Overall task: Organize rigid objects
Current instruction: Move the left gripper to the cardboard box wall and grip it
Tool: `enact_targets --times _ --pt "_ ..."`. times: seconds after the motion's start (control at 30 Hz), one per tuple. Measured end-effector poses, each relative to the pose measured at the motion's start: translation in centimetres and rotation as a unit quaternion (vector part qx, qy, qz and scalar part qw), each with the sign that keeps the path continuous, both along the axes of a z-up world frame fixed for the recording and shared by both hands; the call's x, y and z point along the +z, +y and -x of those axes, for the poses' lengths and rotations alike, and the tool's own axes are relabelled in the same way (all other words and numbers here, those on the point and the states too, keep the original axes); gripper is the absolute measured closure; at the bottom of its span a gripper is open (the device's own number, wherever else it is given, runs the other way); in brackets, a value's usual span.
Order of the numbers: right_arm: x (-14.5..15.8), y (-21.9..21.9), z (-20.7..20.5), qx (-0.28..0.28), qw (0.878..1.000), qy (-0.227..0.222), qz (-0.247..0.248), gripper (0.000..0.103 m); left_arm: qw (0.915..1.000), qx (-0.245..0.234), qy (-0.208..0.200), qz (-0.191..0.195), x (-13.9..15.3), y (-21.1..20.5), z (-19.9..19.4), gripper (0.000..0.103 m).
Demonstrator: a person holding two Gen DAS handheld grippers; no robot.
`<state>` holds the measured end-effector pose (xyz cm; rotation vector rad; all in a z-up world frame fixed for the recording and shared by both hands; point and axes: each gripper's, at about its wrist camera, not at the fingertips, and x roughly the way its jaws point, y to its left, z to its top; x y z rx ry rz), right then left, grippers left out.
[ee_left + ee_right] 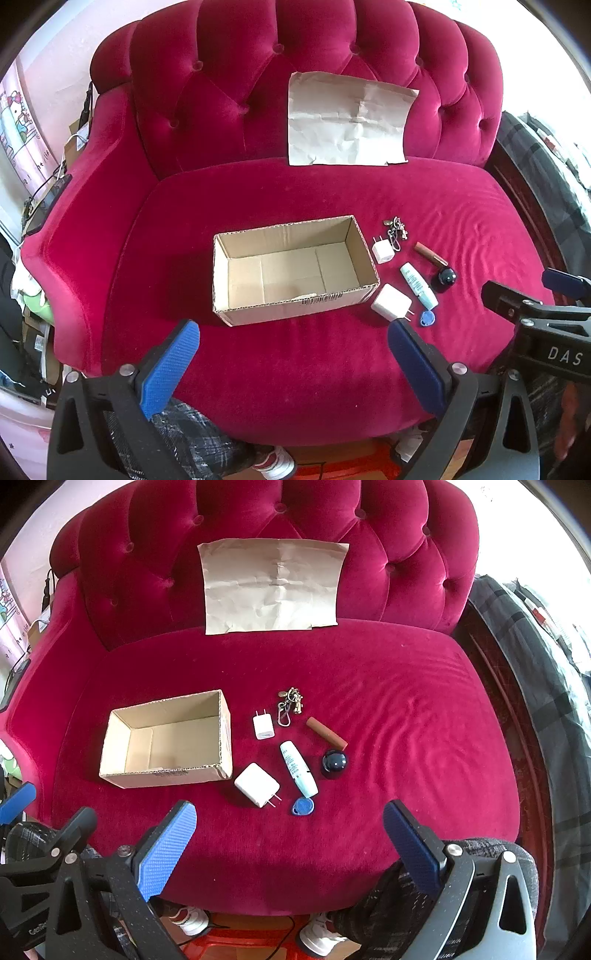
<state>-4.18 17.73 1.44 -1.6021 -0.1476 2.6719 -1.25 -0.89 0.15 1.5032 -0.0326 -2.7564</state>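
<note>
1. Two grippers are hovering over the near edge of a crimson velvet sofa (369, 664); the left gripper (293, 354) is gaping wide, gripping nothing.
2. Left of centre, an empty cardboard box (166, 738) is sitting open on the seat.
3. Just right of it, a small white charger (263, 727) and a larger white charger (256, 784) are lying, near a keychain (290, 703), white tube (298, 768), blue key fob (303, 806), brown stick (327, 733) and dark round object (334, 762).
4. Far behind, crumpled paper (273, 587) is leaning on the backrest.
5. Right gripper (290, 834) is spread wide, empty.
</note>
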Motion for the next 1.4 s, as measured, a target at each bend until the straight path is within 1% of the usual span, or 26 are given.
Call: enact_targets --times 0.17,0.33,0.47,0.6,0.77,0.9,1.0,1.1,1.27,1.4 --pt "-0.1 0.0 0.2 0.001 1.0 -0.001 -0.002 0.0 1.0 -0.001 -0.001 -0.006 0.0 -0.1 0.3 0.0" --pt "-0.2 -0.1 0.5 0.001 1.0 -0.004 -0.004 0.0 1.0 0.003 0.003 -0.002 0.0 -0.7 0.7 0.0" --pt "-0.4 -0.1 0.7 0.0 1.0 -0.004 -0.008 0.0 0.9999 0.016 0.005 0.004 -0.3 -2.0 1.6 0.0" --pt "-0.8 -0.1 1.2 -0.001 1.0 -0.008 -0.013 0.0 0.9996 0.029 0.002 -0.006 -0.7 -3.5 2.3 0.0" --pt "-1.5 0.1 2.1 -0.003 1.0 -0.014 -0.011 0.0 0.9993 0.038 0.001 0.007 -1.5 -4.8 3.5 0.0" --pt "-2.1 0.3 2.7 0.0 1.0 -0.016 -0.012 0.0 0.9989 0.045 0.002 0.015 -2.5 -6.1 4.7 0.0" --pt "-2.8 0.5 3.2 0.001 1.0 -0.02 -0.014 0.0 0.9986 0.048 -0.006 0.023 -3.7 -7.2 5.8 0.0" --pt "-3.5 0.7 3.8 0.001 1.0 -0.027 -0.015 0.0 0.9986 0.049 -0.017 0.012 -5.0 -8.3 6.9 0.0" --pt "-4.8 0.9 4.9 0.001 0.999 -0.035 -0.012 0.0 0.9972 0.066 -0.031 0.016 -7.7 -9.9 9.0 0.0" --pt "-5.6 1.0 5.7 -0.003 0.999 -0.039 -0.018 0.0 0.9969 0.066 -0.037 0.022 -9.9 -10.5 10.3 0.0"
